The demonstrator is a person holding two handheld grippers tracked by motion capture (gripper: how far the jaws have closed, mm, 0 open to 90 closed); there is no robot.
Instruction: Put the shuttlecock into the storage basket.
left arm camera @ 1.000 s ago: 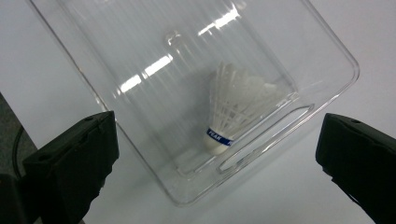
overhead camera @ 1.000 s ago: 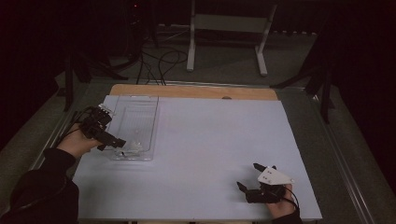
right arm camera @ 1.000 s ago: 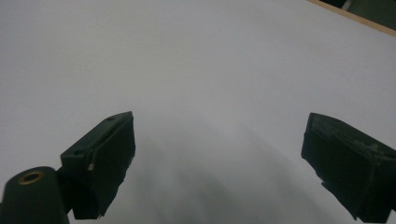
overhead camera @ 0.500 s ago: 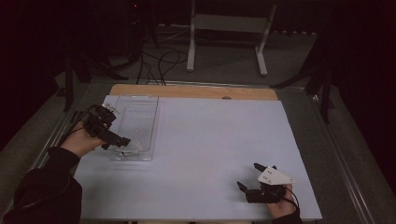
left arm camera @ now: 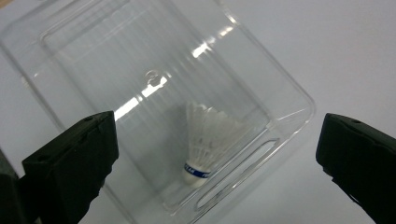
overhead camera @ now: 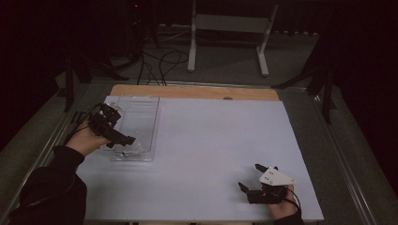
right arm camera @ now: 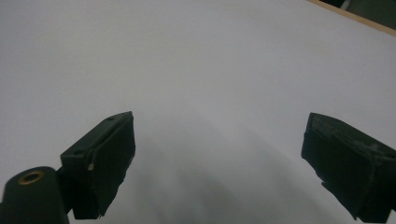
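Observation:
A clear plastic tray [overhead camera: 141,117] lies on the left of the white table sheet; in the left gripper view its rim [left arm camera: 289,84] is plain. A white shuttlecock [left arm camera: 208,140] with a blue band on its cork lies on its side in the tray's near end [overhead camera: 126,151]. My left gripper [overhead camera: 123,143] hangs open just above that end, its jaws wide apart on either side of the shuttlecock [left arm camera: 217,163] and not touching it. My right gripper [overhead camera: 251,177] rests open near the table's front right, with bare sheet between its jaws [right arm camera: 217,163].
The white sheet [overhead camera: 220,136] covers most of the table, with a wooden strip [overhead camera: 192,92] along the far edge. Metal rails run down both sides. A white stand [overhead camera: 230,28] and cables lie on the dark floor beyond.
The left gripper has shifted slightly over the tray's near end. The right gripper has not moved.

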